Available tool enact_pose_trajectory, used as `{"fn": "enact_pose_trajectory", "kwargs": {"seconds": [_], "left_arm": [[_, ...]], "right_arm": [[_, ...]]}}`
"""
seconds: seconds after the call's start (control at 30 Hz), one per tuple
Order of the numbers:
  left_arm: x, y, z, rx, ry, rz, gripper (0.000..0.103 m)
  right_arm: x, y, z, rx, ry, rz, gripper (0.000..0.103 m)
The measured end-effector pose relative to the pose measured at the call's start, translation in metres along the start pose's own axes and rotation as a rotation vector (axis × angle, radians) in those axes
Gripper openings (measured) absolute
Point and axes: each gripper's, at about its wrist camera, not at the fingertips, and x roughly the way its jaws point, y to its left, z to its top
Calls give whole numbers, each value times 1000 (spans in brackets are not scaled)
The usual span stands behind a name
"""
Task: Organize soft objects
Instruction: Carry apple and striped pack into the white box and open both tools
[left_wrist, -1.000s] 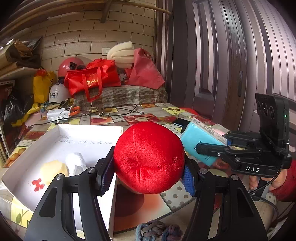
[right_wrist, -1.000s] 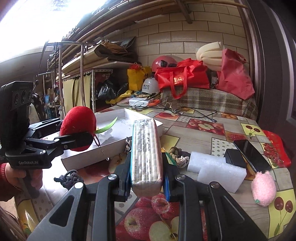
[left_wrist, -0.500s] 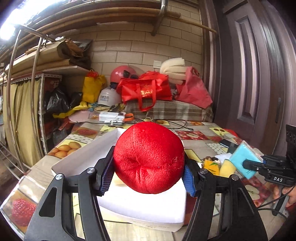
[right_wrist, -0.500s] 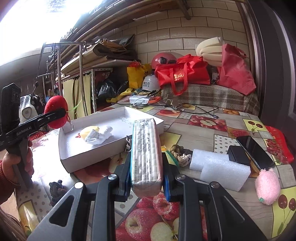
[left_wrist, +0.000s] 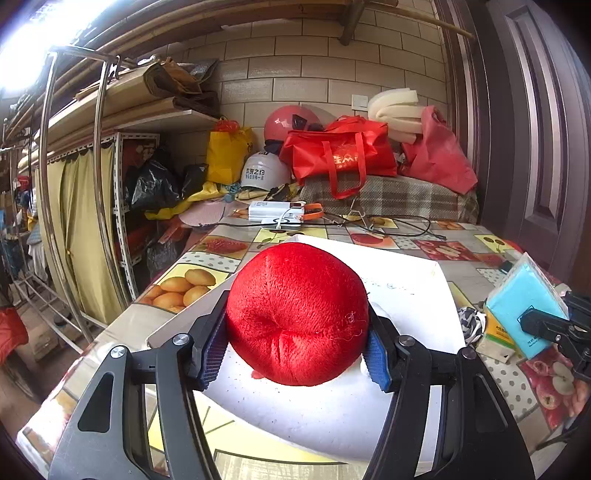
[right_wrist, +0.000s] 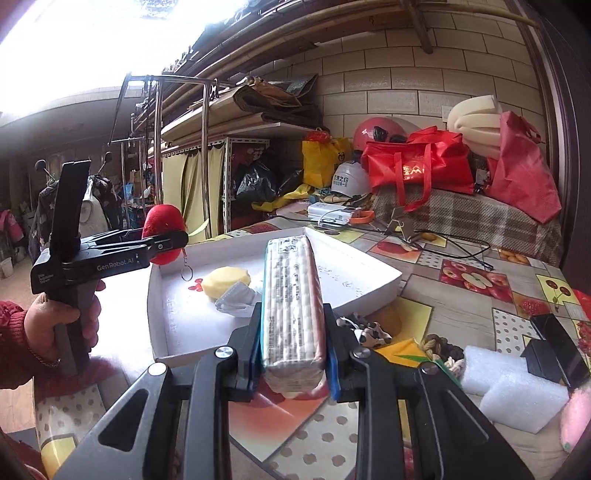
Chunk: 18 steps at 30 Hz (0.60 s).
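My left gripper (left_wrist: 295, 343) is shut on a red plush ball (left_wrist: 297, 317) and holds it above the near left corner of the white tray (left_wrist: 406, 280). From the right wrist view the ball (right_wrist: 162, 234) hangs over the tray's left rim (right_wrist: 155, 317), a key ring dangling below it. My right gripper (right_wrist: 293, 354) is shut on a tissue pack (right_wrist: 291, 295) with a blue face (left_wrist: 521, 302), held just in front of the tray. A yellow sponge (right_wrist: 226, 282) and a white cloth (right_wrist: 236, 301) lie in the tray.
White foam blocks (right_wrist: 509, 384), a pink plush (right_wrist: 576, 417), knotted rope (right_wrist: 439, 349), a spotted cloth (right_wrist: 369, 328) and a phone (right_wrist: 561, 343) lie right of the tray. Red bags (left_wrist: 340, 155), helmets and cables crowd the table's far end. A metal rack (left_wrist: 99, 192) stands left.
My left gripper has carried the red ball leftward and around, then back over the tray's left corner. The right gripper with the tissue pack has barely moved.
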Motion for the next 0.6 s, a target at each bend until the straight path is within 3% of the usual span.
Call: {"fn": "enact_pose_trajectory", "kwargs": {"seconds": [0.33,0.6], "left_arm": [[34,13,14,-15,-14,72,63],[61,23,20,-60,55,89,63]], "right_arm": [[56,3,19,59,19,-15,26],[95,3,33,68,56,-55,26]]}}
